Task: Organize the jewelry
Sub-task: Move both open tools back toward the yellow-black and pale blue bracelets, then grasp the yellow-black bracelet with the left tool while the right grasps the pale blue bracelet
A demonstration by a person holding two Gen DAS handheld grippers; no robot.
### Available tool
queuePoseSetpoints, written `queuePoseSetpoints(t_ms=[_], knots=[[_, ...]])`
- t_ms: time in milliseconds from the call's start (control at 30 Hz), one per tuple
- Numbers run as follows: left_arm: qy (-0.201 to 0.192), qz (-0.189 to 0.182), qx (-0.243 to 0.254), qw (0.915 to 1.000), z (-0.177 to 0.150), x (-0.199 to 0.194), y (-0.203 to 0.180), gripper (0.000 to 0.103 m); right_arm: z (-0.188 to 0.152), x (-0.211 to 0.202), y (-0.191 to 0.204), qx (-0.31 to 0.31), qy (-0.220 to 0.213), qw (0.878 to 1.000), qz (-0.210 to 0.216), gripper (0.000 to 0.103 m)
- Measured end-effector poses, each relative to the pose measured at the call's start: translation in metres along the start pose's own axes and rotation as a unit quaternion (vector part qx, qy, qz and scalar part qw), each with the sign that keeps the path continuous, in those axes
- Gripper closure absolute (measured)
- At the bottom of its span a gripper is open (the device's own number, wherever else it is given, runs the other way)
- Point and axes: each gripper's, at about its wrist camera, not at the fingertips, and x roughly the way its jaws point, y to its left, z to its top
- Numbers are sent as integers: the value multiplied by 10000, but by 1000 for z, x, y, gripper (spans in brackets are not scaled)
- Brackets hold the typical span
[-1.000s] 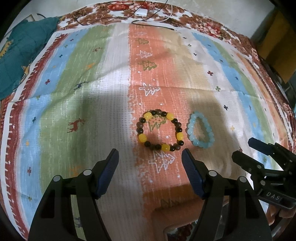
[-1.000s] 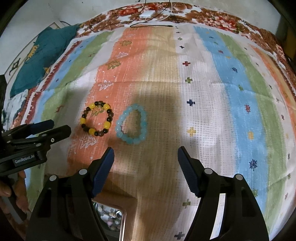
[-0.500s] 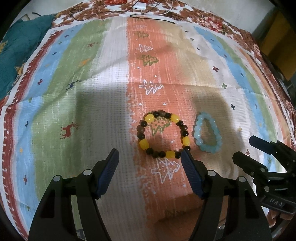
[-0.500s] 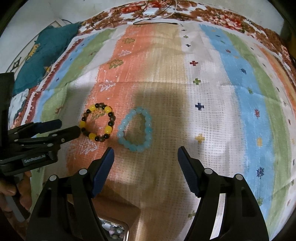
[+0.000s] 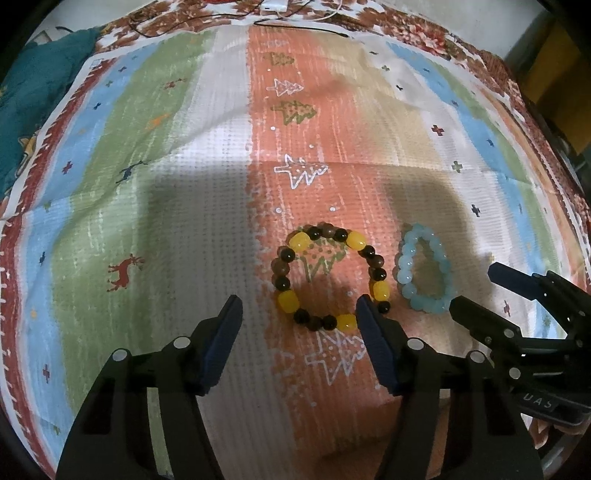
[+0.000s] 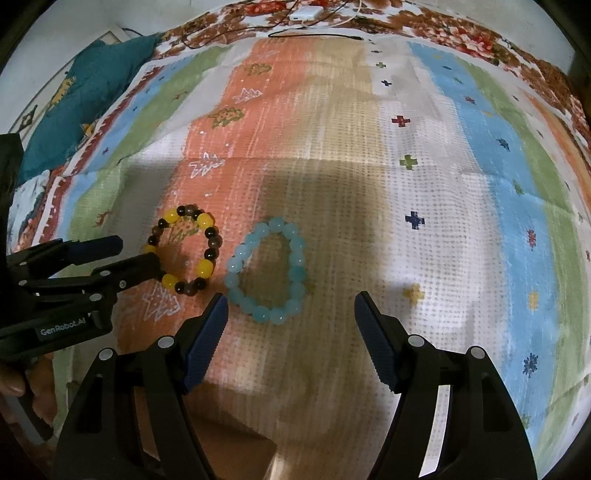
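A bracelet of yellow and dark brown beads [image 5: 288, 301] lies flat on the striped cloth [image 5: 184, 221], with a pale blue bead bracelet [image 5: 404, 266] just to its right. My left gripper [image 5: 298, 310] hovers over the yellow bracelet's near edge. Its jaws are closing, its right fingertip overlaps the beads in view, and the pads press on nothing. My right gripper [image 6: 291, 302] stands open above the near edge of the blue bracelet [image 6: 297, 266], which shows between its tips. In the right wrist view, the left gripper [image 6: 135, 253] reaches the yellow bracelet [image 6: 205, 267] from the left.
A teal cloth [image 5: 33, 92] is bunched at the far left. A white charger [image 5: 273, 5] and dark cables lie along the far edge on a floral bedspread [image 5: 424, 37]. A person's hand [image 6: 14, 384] holds the left gripper.
Both grippers have come lower and closer to the bracelets, which now look larger and sit at the fingertips. The left jaws have narrowed a little.
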Motion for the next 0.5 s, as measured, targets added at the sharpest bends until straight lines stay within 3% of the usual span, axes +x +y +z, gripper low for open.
queuePoseSetpoints(t_ms=[133,267,400,500], knots=[[74,11,38,10000,1,7,-1,49,1,5,0,-22,47,10000,-24,32],[158,76,81,9998,2,14,-1,55,1,15,0,-58,199,9998,-73,53],[147,130,117,9997,3,16,-1,60,2,20,0,-16,223,9997,-42,55],[153,185,142,9996,5,18,-1,75,2,21,0,-2,252,9997,41,63]])
